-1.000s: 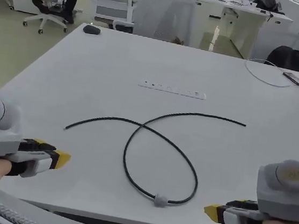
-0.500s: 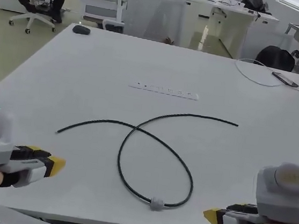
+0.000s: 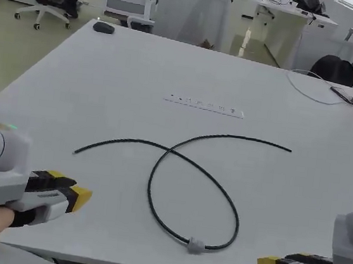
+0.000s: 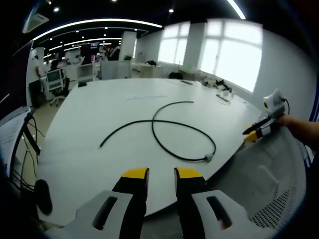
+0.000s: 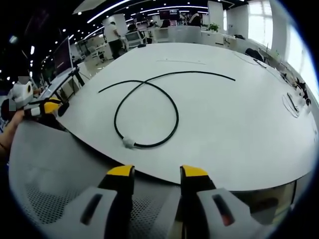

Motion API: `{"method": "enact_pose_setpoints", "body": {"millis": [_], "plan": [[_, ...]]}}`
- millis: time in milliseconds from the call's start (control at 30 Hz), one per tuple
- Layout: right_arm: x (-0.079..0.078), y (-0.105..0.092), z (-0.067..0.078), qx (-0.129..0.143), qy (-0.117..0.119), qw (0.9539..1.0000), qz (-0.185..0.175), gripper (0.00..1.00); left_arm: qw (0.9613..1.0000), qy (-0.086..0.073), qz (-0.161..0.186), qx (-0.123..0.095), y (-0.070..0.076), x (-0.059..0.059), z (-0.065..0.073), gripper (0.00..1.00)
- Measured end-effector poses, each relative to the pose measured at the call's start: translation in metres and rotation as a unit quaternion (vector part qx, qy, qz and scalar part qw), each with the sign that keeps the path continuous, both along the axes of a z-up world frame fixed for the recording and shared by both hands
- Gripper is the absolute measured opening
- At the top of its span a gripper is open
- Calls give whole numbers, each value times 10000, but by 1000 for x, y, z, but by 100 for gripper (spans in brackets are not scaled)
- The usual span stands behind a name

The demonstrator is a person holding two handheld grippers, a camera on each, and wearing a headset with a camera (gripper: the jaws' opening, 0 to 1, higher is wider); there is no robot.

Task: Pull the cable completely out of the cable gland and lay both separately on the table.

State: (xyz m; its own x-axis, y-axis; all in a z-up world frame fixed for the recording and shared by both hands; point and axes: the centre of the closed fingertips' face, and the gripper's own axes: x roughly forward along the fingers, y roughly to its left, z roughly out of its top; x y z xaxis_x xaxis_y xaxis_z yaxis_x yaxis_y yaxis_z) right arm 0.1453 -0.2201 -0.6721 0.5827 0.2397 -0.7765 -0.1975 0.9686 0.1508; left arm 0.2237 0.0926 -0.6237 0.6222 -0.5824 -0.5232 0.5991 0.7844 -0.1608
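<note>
Hovering off the near left edge of the white table (image 3: 139, 70), the left gripper (image 4: 161, 174) has its yellow-tipped jaws a narrow gap apart, holding nothing. The right gripper (image 5: 157, 172), off the near right edge, has its jaws wider apart, also empty. Between them the black cable (image 3: 149, 183) lies in one loop, the grey cable gland (image 3: 195, 244) threaded on the loop's near side. Farther off, a socket strip (image 3: 206, 105) sits in the tabletop.

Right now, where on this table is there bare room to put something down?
Bare tabletop lies between the white strip and the mouse, and right of the cable toward the phone. The near middle is crowded: cable loop and gland.
</note>
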Motion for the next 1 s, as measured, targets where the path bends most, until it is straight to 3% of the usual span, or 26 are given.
{"method": "enact_pose_setpoints", "body": {"millis": [33,133,300,400,467,500,567,600,633,667,700,767,833,900,967,1000], "plan": [[-1,0,0,-2,2,10000,22,39,10000,0,-6,23,0,0,0,22],[0,1,2,20,-46,10000,61,38,9997,-238,-97,-43,-4,1,7,26],[0,1,2,55,-69,9999,67,39,9995,-224,-215,-5,-8,-2,6,28],[-1,4,3,42,-53,9998,201,39,9966,-165,-717,365,-16,-12,0,32],[-1,6,3,23,-72,9996,287,39,9927,-149,-1014,642,-20,-17,-3,32],[-1,7,4,50,-82,9994,324,39,9883,-199,-1212,908,-22,-20,-4,32],[-2,11,5,64,-106,9987,491,39,9825,-207,-1412,1201,-27,-22,-3,33],[-2,12,5,86,-117,9984,555,38,9781,-308,-1519,1390,-32,-21,1,33],[-4,17,5,169,-79,9976,666,38,9734,-411,-1614,1577,-35,-20,4,32],[-5,20,5,197,-65,9968,768,38,9641,-593,-1805,1854,-42,-18,8,32],[-5,21,5,211,-57,9963,835,38,9596,-626,-1879,1999,-47,-18,10,32],[-9,30,6,288,44,9927,1174,38,9581,-638,-2134,1802,-74,-21,15,33],[-9,30,8,281,61,9909,1312,38,9534,-505,-2493,1621,-101,-26,13,34],[-10,30,13,335,3,9886,1466,37,9457,-441,-2785,1615,-121,-27,5,33],[-10,29,18,452,-34,9879,1484,37,9410,-228,-3006,1535,-138,-30,-6,33],[-11,29,20,489,-51,9872,1519,37,9347,-134,-3202,1535,-149,-31,-15,33]]}}
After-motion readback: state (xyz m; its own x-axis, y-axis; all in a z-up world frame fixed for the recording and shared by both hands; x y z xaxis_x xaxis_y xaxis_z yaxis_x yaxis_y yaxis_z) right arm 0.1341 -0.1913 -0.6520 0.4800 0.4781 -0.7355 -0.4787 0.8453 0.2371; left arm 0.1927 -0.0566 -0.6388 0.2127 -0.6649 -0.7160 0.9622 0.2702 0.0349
